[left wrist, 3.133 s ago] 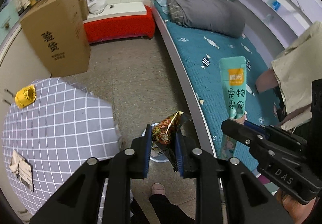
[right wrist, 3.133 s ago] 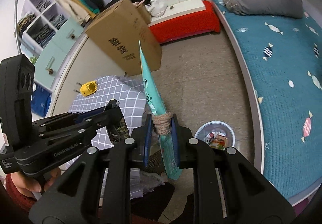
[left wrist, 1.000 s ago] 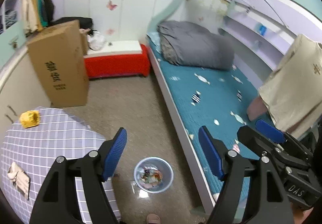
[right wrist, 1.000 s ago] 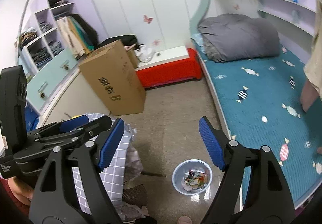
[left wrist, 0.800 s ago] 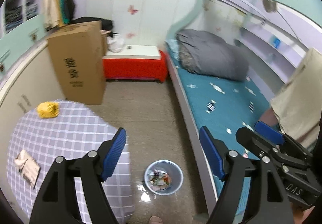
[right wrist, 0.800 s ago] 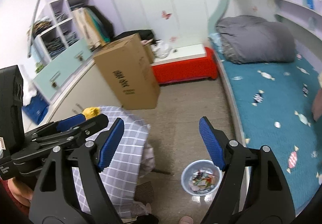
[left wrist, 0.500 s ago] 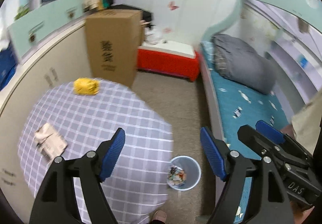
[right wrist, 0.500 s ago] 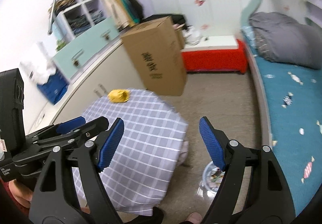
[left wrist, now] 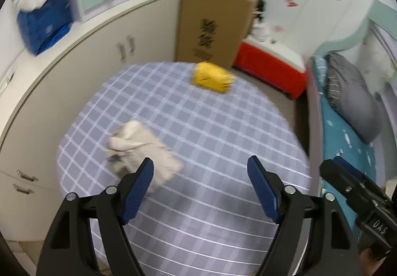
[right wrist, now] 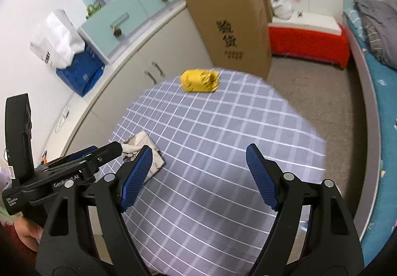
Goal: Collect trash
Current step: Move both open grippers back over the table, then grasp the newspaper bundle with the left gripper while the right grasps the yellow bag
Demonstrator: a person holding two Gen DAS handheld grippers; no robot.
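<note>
A round table with a grey checked cloth [left wrist: 211,142] [right wrist: 223,142] carries two pieces of trash. A crumpled yellow wrapper [left wrist: 213,76] [right wrist: 200,80] lies at its far edge. A crumpled white paper [left wrist: 141,144] [right wrist: 141,145] lies at its left side. My left gripper [left wrist: 201,191] is open and empty above the table, with the white paper just beyond its left finger. My right gripper [right wrist: 198,176] is open and empty above the table's near half. The left gripper also shows in the right wrist view [right wrist: 82,162], beside the white paper. The trash bin is out of view.
A tall cardboard box [left wrist: 211,25] [right wrist: 235,28] stands behind the table. A red and white bench [left wrist: 270,67] [right wrist: 307,35] stands against the far wall. A bed with teal sheet [left wrist: 347,127] [right wrist: 382,82] runs along the right. Cabinets [left wrist: 74,65] line the left wall.
Both grippers let go of their wrappers over the floor bin and opened. They then swung left and up over the table, so the bin left the view and the table trash came closer.
</note>
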